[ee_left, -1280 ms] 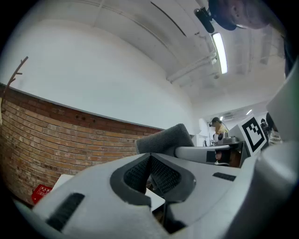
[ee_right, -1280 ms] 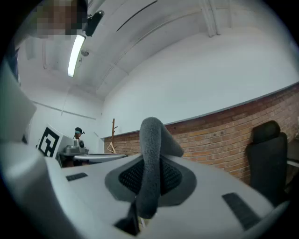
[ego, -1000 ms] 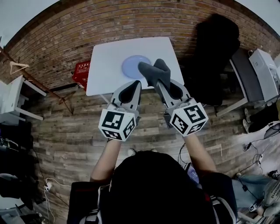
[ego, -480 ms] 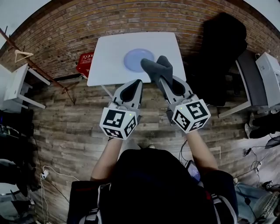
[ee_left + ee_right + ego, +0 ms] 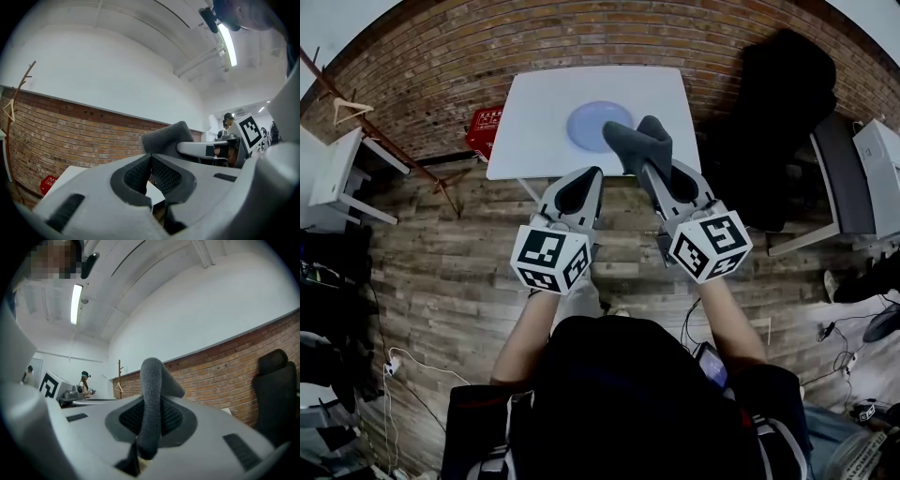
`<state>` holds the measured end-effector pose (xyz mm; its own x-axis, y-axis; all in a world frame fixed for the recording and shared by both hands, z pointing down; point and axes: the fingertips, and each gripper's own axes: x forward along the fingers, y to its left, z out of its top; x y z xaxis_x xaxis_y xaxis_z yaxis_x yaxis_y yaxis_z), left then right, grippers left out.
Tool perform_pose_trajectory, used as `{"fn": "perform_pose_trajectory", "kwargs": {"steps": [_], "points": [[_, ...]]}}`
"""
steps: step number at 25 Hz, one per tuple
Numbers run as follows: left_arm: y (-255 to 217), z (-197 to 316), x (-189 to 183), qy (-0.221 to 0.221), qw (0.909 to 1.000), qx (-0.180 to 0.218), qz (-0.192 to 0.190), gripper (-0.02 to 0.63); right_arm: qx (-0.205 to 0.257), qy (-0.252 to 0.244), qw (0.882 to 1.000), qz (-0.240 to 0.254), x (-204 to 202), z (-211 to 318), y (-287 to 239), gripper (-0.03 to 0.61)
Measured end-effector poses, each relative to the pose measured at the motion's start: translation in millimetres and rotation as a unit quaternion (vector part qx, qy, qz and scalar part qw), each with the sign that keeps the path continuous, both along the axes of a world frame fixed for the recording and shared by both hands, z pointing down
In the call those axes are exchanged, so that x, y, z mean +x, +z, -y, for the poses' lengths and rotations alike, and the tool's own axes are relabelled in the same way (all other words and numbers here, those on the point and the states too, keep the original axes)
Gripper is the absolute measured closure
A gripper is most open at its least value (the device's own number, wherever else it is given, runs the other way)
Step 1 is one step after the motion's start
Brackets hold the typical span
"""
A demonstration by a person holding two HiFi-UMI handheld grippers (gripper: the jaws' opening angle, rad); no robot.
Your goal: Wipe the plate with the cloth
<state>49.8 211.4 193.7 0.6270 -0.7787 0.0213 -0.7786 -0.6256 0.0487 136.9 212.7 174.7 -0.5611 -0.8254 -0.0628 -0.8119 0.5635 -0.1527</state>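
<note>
Now right gripper [image 5: 647, 174] pinches cloth [image 5: 637, 141], left gripper [image 5: 592, 178] sits closed; red box's [image 5: 484, 128] print illegible.

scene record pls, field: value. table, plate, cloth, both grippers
table: white, holds the plate
plate: pale blue, round, on the table
cloth: grey, sticks out past the right jaws; overlaps the plate's near edge in the head view, contact unclear
left gripper: shut, nothing between the jaws
right gripper: shut on the cloth

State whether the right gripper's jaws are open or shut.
Shut on the cloth: its grey fold sits pinched between them.
</note>
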Motion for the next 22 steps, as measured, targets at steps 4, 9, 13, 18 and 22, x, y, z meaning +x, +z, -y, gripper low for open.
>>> {"fn": "perform_pose_trajectory", "kwargs": {"steps": [4, 9, 13, 18, 22], "points": [[4.9, 17.6, -2.4, 0.001, 1.0, -0.006, -0.003, 0.594, -0.006, 0.0, 1.0, -0.003, -3.6, 18.4, 4.8, 0.52], [6.0, 46.2, -5.7, 0.006, 0.9999, -0.011, -0.005, 0.594, -0.009, 0.002, 1.0, -0.003, -10.4, 49.7, 4.8, 0.52], [7.9, 71.4, -12.1, 0.008, 0.9999, -0.014, -0.004, 0.594, -0.014, 0.006, 1.0, -0.003, -17.1, 77.5, 6.3, 0.52], [4.4, 107.3, -31.4, 0.008, 0.9997, -0.02, -0.009, 0.594, -0.017, 0.009, 1.0, -0.004, -34.2, 110.4, 2.1, 0.52], [0.8, 133.7, -42.9, 0.015, 0.9996, -0.021, -0.011, 0.594, -0.019, 0.014, 1.0, -0.005, -45.9, 135.5, -1.6, 0.52]]}}
